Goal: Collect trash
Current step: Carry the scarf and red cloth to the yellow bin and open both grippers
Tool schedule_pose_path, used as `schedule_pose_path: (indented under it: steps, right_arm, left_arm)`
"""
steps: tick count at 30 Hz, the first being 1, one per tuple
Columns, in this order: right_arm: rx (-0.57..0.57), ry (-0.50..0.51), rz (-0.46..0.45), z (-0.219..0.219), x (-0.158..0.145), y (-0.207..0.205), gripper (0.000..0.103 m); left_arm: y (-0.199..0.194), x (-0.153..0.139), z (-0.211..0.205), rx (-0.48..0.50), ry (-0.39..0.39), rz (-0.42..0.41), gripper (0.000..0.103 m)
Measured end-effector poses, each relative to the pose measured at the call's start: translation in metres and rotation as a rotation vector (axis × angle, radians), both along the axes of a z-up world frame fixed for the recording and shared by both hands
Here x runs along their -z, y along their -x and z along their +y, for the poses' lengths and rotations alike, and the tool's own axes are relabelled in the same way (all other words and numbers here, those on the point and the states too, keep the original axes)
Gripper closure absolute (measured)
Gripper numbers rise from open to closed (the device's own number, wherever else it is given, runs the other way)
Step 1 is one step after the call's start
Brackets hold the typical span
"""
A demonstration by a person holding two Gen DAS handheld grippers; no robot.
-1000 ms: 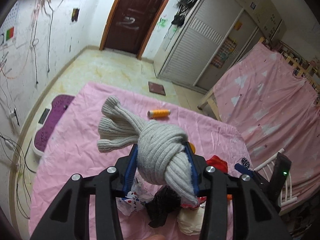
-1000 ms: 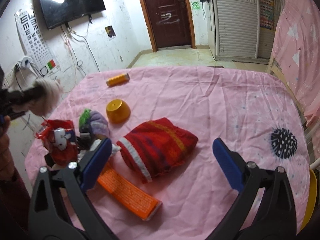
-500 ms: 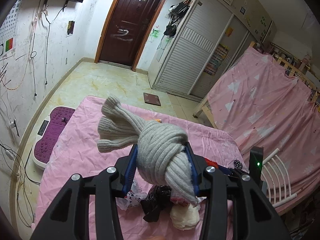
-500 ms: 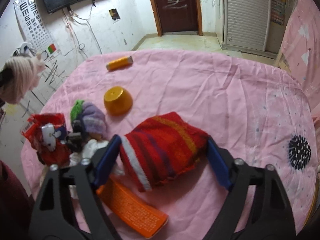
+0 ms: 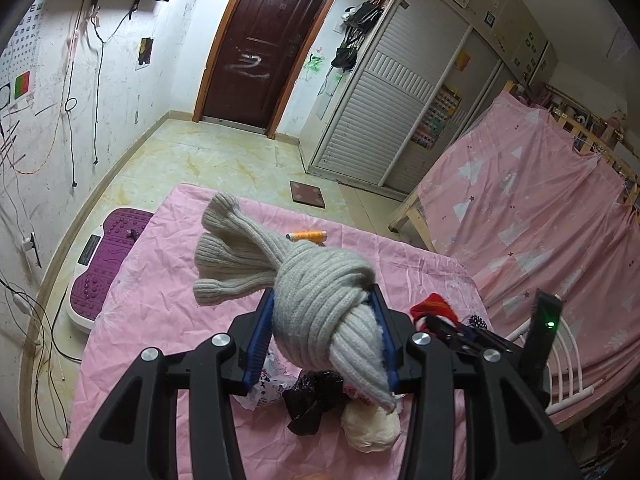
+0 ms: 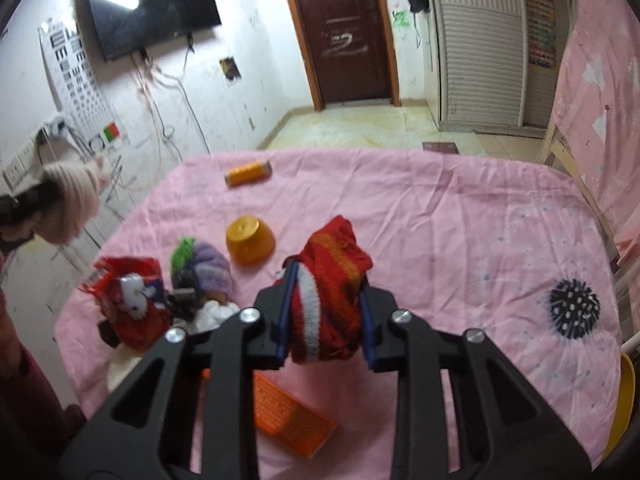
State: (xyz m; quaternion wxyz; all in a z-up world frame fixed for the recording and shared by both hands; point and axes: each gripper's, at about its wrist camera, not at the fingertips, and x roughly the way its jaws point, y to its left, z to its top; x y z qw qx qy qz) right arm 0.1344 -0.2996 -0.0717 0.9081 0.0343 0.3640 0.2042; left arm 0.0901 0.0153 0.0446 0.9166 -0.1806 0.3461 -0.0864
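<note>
A knotted grey knit bundle [image 5: 316, 292] is clamped in my left gripper [image 5: 322, 320], held above the pink sheet [image 5: 160, 300]. In the right wrist view the same bundle [image 6: 70, 208] shows pale at the far left. A red striped knit piece [image 6: 332, 280] stands bunched between the blue pads of my right gripper [image 6: 326, 312]. Its jaws are closing and press on both sides of the piece. The left wrist view catches that red knit [image 5: 434, 306] at the right gripper's tip.
On the pink sheet [image 6: 440, 208] lie an upturned orange bowl [image 6: 251, 240], an orange spool [image 6: 248, 172], a flat orange pack [image 6: 288, 412], a red cartoon bag [image 6: 132, 296], a purple and green knit [image 6: 208, 268] and a black spiky ball [image 6: 575, 308]. A black bag [image 5: 316, 396] sits under the left gripper.
The right gripper's jaws went from wide apart to squeezed onto the red knit, which now stands bunched up between them. The left gripper keeps the grey bundle, little changed.
</note>
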Motion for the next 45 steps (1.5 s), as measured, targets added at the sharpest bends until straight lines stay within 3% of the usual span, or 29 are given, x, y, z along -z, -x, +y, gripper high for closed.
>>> schedule_pose_path:
  steps: [19, 39, 45]
  right_arm:
    - [0.108, -0.127, -0.114, -0.082, -0.029, 0.047, 0.077]
    - [0.443, -0.202, -0.216, -0.238, -0.043, 0.097, 0.077]
    - [0.539, -0.186, -0.199, -0.268, -0.036, 0.103, 0.075]
  left_arm:
    - [0.004, -0.017, -0.081, 0.119, -0.072, -0.038, 0.065]
    - [-0.002, -0.029, -0.227, 0.344, -0.099, -0.032, 0.065]
    - [-0.006, -0.028, -0.274, 0.412, -0.096, -0.01, 0.065]
